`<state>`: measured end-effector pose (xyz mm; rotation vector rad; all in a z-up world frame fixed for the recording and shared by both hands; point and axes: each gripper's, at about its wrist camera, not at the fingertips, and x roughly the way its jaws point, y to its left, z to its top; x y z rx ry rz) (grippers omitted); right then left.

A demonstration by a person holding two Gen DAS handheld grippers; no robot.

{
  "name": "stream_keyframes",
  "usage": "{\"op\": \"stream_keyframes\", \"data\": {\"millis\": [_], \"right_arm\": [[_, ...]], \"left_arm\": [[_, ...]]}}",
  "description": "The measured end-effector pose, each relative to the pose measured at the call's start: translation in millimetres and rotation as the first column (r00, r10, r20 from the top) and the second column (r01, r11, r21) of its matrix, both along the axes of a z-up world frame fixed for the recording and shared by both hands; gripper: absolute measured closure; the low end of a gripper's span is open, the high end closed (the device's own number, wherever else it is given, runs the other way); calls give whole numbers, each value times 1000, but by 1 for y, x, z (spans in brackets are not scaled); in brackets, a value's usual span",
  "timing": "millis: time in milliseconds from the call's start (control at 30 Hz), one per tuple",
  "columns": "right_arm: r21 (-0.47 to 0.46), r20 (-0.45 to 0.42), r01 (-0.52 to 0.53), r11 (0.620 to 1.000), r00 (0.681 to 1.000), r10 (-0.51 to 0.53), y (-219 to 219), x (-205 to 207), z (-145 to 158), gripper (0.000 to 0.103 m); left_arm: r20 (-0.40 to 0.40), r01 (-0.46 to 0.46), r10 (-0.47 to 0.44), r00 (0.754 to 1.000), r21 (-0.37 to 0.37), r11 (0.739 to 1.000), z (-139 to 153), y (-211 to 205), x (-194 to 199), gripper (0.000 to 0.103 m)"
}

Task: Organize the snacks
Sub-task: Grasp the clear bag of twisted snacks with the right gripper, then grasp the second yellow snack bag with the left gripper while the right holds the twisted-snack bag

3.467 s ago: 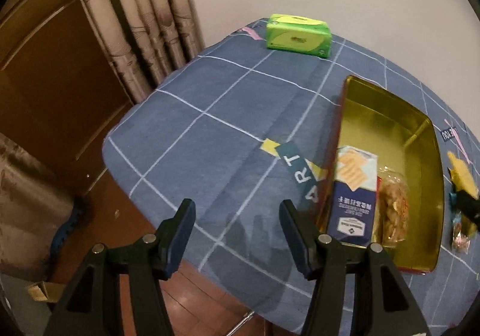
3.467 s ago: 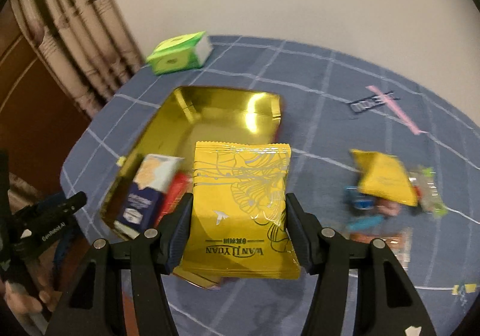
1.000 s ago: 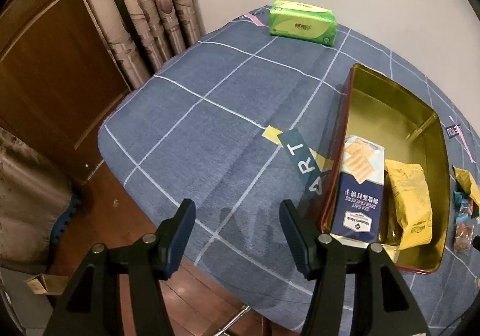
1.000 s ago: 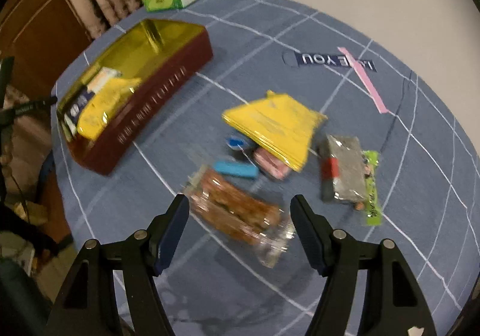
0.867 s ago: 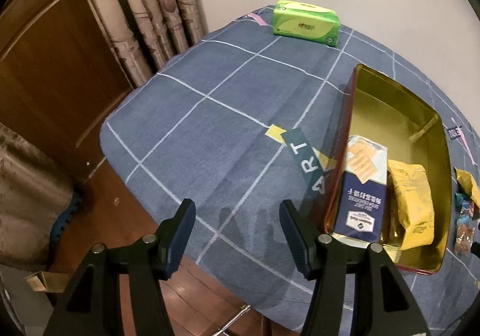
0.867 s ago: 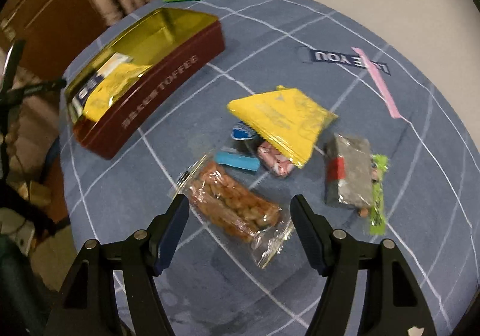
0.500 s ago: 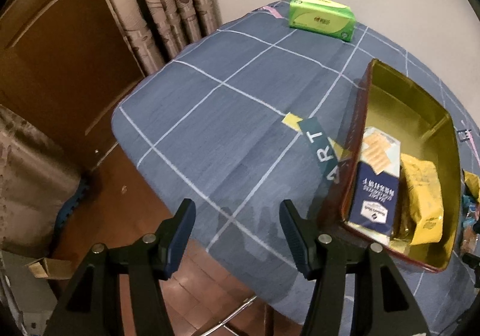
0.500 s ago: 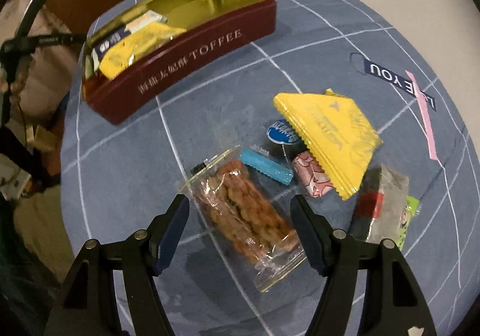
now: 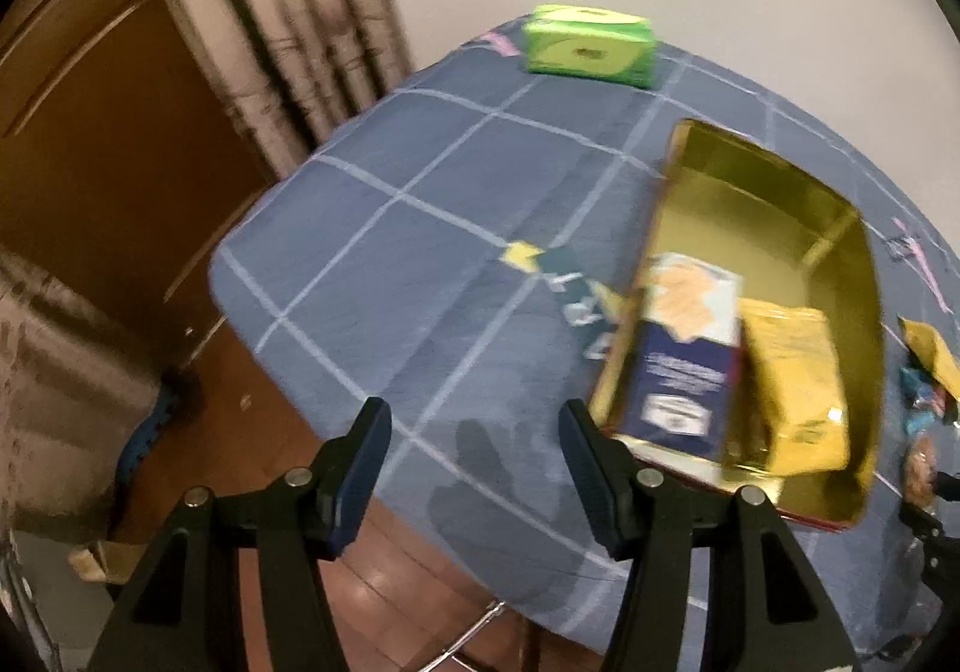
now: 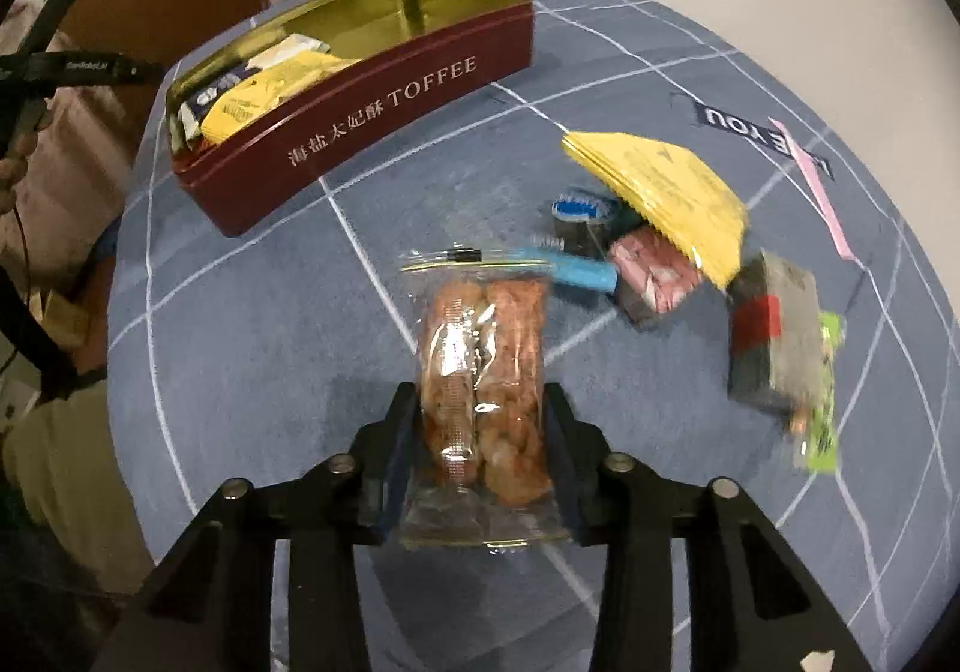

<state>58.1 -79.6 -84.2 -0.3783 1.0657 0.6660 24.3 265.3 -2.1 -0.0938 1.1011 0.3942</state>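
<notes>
The right gripper is closing, its two black fingers set against either side of a clear crinkly cellophane snack packet filled with knobbly orange-brown pieces; the packet runs lengthwise between the pads, its sealed flat end reaching away over the table. The round table wears a blue woven tablecloth crossed by thin white grid lines. Beyond the packet sits the long rectangular toffee tin, dark red outside with pale lettering, shiny gold inside, holding a navy and white cracker box and a glossy yellow foil pouch packed at one end, the other end bare metal. To the right of the held packet lies a loose cluster: a flat yellow packet with a serrated edge resting tilted over smaller pieces, a pink wrapped sweet, a slim light-blue wrapped bar, a small blue-and-white round-topped item, and a grey foil bar with a red band beside a thin green wrapper. A bright green tissue pack stands at the far rim near the patterned curtain. The left gripper hangs spread and empty over the table's near edge, above the wooden floor, just beside the tin's end.
</notes>
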Motion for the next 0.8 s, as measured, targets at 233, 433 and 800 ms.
{"op": "stream_keyframes", "data": {"millis": [233, 433, 800], "right_arm": [[40, 5, 180, 983, 984, -181, -60, -24, 1, 67], [27, 48, 412, 911, 910, -412, -125, -22, -4, 67], [98, 159, 701, 706, 689, -707, -187, 24, -10, 67]], "left_arm": [[24, 142, -141, 990, -55, 988, 9, -58, 15, 44], [27, 267, -266, 964, -63, 962, 11, -113, 34, 44], [46, 410, -408, 912, -119, 904, 25, -182, 65, 42]]}}
